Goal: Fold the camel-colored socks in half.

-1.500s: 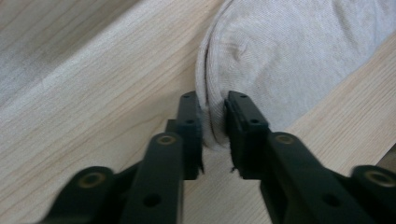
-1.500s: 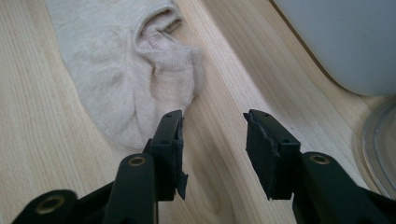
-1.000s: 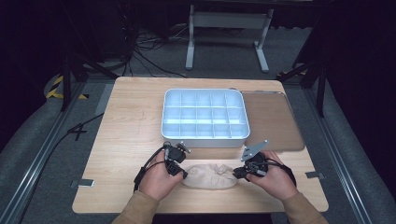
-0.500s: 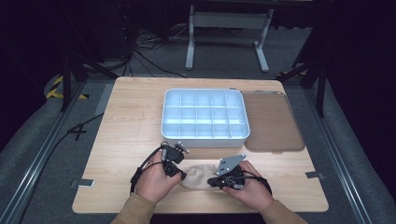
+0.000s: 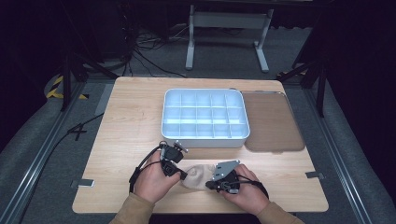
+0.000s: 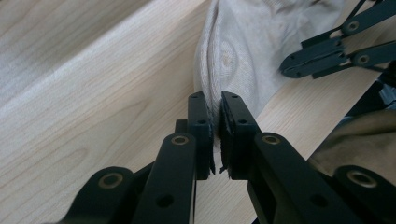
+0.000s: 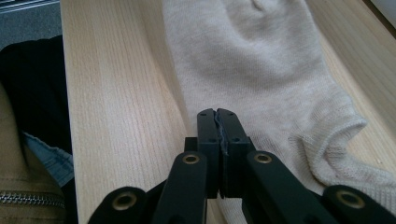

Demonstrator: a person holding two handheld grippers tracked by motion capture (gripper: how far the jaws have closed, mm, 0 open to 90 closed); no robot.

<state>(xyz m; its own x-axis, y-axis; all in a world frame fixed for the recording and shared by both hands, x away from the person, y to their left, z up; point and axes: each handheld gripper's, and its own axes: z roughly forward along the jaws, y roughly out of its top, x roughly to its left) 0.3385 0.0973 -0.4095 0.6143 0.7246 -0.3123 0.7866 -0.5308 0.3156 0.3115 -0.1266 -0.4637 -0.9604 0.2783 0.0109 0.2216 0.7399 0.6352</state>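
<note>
A beige sock (image 5: 198, 176) lies flat near the table's front edge, between the person's two hands. My left gripper (image 5: 183, 174) holds its left end. In the left gripper view the left gripper (image 6: 213, 100) is shut on a raised fold of the sock (image 6: 247, 51). My right gripper (image 5: 208, 185) lies over the sock's right part and points left. In the right gripper view the right gripper (image 7: 217, 112) is shut, its tips at the near edge of the sock (image 7: 252, 60). I see no fabric between them. The sock's cuff lies to their right.
A white compartment tray (image 5: 204, 138) stands in the middle of the wooden table (image 5: 130, 121). A flat brown lid (image 5: 271, 121) lies beside the tray on the right. Bare wood lies left of the tray. The table's front edge is close behind both hands.
The right hand has moved left, from the sock's right end to over its right part. The sock now looks shorter. The left gripper has kept still on its end.
</note>
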